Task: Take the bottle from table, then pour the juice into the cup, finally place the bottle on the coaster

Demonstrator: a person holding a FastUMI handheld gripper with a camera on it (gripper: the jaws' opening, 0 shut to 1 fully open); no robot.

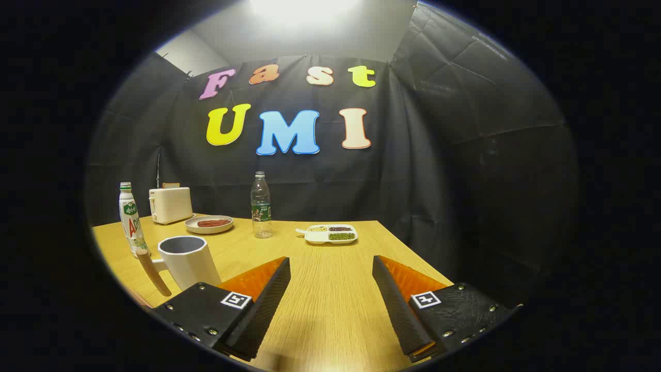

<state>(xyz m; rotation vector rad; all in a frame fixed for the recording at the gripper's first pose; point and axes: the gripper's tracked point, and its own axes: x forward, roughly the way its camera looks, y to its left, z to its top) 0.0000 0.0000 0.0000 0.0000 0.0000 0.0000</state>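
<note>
Tool (330,268) of mine is spread wide, its two fingers well apart with nothing between them but bare wood; it holds and touches nothing. It hovers low over the counter (330,310), pointed forward and level, the fingers angled slightly inward toward each other.

Just beyond my left finger stands a pale cup (187,260) with a handle on its left side; its dark inside is visible at the mouth, but I cannot tell whether anything is in it. Beside the cup, further left, stands the white bottle (130,219) with green and red printing, upright near the counter's left edge. A thin brown stick-like thing (153,274) leans at the bottle's foot, by the cup's handle; I cannot tell what it is.

Further back, a clear plastic water bottle (261,205) stands upright near the middle of the counter. Left of it lies a shallow plate (208,224) holding something reddish-brown, and behind that plate sits a cream toaster (171,204). Right of the clear bottle rests a white divided tray (330,234), with yellowish, dark and green fillings in separate compartments.
</note>
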